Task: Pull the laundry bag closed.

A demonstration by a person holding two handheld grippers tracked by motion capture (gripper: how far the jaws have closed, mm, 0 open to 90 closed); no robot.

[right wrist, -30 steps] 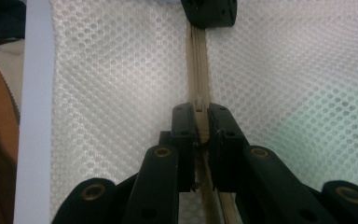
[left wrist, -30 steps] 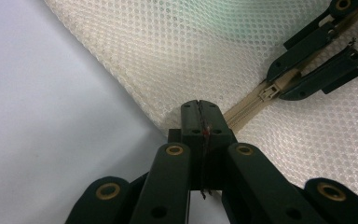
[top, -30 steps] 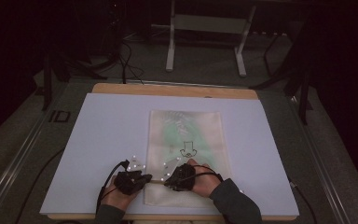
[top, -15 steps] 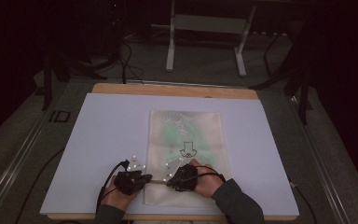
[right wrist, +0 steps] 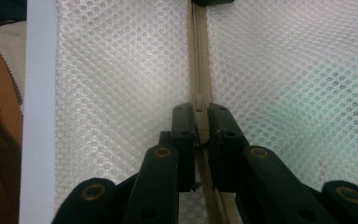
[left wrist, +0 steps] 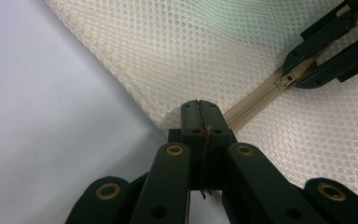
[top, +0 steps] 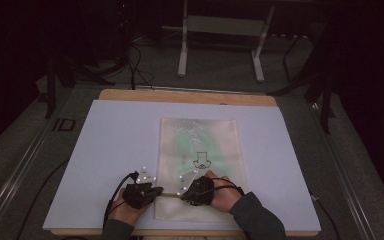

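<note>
A white mesh bag (top: 198, 165) is lying flat on the white sheet covering the desk (top: 105, 150), a little right of the middle and reaching down to the desk's near edge. Something green is showing through the mesh in its upper half, and a small black arrow mark is printed near its centre. A beige zipper (right wrist: 197, 56) is running across the bag close to its near end.

The left tongs (top: 152, 190) are sitting at the bag's left edge — in the left gripper view (left wrist: 200, 108) the jaws are pressing fully together, clenching the corner of the bag right where the zipper ends.

The right tongs (top: 186, 193) are resting on the bag just beside them, over the zipper line. In the right gripper view (right wrist: 200, 112) the jaws are clamping the zipper slider (right wrist: 199, 103) from both sides, with the zipper tape running straight away from the tips. The left gripper view is also showing these jaws (left wrist: 298, 74) gripping the slider (left wrist: 286, 79).

Both hands are coming in over the near edge of the desk, close together.
</note>
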